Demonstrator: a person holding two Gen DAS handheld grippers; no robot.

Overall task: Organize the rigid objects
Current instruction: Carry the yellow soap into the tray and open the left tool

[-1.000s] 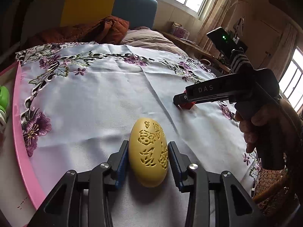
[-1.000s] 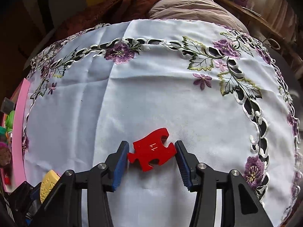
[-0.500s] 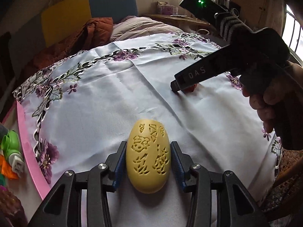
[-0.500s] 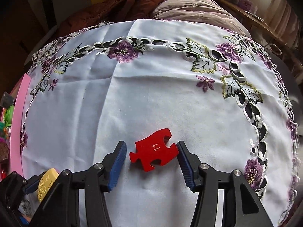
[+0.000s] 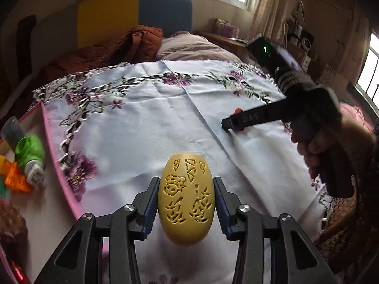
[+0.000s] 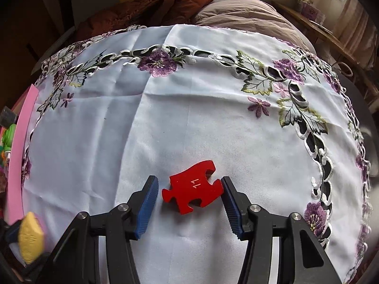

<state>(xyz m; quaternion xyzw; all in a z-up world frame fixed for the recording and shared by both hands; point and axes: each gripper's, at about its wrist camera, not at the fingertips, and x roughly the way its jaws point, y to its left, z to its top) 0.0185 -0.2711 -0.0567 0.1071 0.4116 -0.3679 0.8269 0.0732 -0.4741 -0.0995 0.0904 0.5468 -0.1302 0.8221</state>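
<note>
Your left tool [image 5: 186, 207] carries the yellow carved egg [image 5: 186, 198] lengthwise, both pads pinching its sides, clear of the white embroidered cloth [image 5: 146, 127], probably bound for the pink tray [image 5: 51, 139] of small toys at the left. Your right tool [image 6: 189, 204] points steeply down at the red puzzle piece [image 6: 193, 187] lying flat on the cloth. Its jaws stand spread astride it: the right pad touches or nearly touches the piece, the left one stands apart, so nothing is gripped yet.

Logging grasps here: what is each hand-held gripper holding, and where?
Left hand-held gripper: yellow egg, clamped at its sides. Right hand-held gripper: nothing; red puzzle piece lies between open jaws.
</note>
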